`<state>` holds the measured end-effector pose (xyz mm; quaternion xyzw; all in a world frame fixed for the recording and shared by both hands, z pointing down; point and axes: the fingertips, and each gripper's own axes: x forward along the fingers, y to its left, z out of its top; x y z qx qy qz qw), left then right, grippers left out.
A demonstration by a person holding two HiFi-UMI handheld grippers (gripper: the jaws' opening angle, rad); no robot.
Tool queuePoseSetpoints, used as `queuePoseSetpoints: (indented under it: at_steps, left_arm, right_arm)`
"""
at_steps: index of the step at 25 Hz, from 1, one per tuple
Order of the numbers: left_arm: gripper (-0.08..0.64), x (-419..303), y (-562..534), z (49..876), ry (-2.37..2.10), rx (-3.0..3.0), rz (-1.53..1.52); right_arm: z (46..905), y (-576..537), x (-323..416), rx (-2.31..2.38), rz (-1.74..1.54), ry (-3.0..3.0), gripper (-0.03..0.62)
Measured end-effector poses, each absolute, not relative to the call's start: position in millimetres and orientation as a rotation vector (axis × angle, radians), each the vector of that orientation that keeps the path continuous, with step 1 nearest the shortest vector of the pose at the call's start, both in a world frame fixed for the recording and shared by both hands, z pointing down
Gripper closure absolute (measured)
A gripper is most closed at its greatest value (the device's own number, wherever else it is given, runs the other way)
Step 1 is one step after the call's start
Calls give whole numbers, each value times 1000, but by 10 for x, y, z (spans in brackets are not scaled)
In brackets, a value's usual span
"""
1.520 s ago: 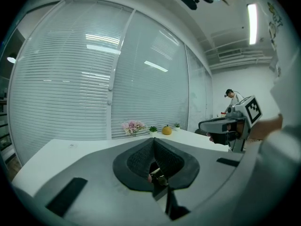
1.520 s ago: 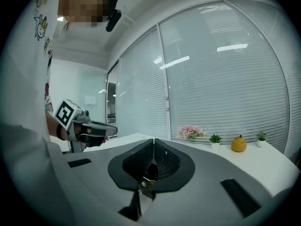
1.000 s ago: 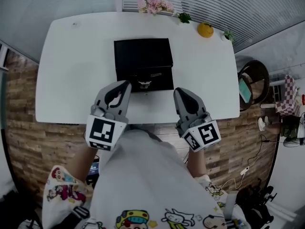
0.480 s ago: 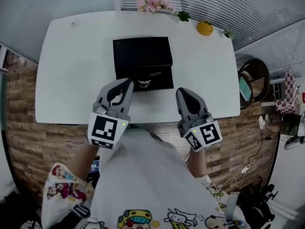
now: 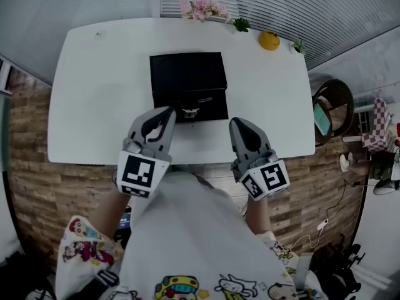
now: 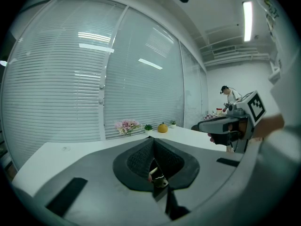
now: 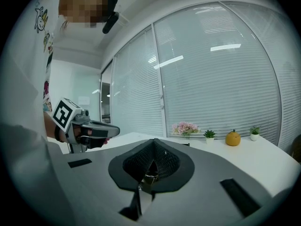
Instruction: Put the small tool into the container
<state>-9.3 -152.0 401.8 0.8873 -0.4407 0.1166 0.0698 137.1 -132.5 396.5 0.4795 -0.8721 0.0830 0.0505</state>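
Note:
In the head view a black container (image 5: pixel 187 79) lies in the middle of the white table (image 5: pixel 94 105). A small pale tool (image 5: pixel 189 112) sits at its near edge. My left gripper (image 5: pixel 166 110) hovers just left of that tool, over the table's front. My right gripper (image 5: pixel 235 122) hovers to the right of it, apart from the container. Both point away from me. In the left gripper view my left gripper (image 6: pixel 153 140) has its jaws together with nothing between them. My right gripper (image 7: pixel 153 141) looks the same in its own view. The container is hidden behind the jaws in both gripper views.
Along the table's far edge stand pink flowers (image 5: pixel 203 6), two small green plants (image 5: pixel 241 23) and an orange fruit (image 5: pixel 269 39). Window blinds (image 7: pixel 225 69) run behind them. A round dark chair (image 5: pixel 331 105) stands off the table's right end, on the wooden floor.
Both grippers have wavered by a little but stay in about the same place. The tool and the container have not moved.

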Motion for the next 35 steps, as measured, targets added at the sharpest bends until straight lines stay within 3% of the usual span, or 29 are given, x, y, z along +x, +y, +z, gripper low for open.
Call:
queuePoseSetpoints:
  at_steps: [35]
  left_arm:
    - [554, -151, -1511, 4073, -1322, 2664, 365]
  right_arm:
    - [4078, -1367, 1288, 1453, 299, -2629, 594]
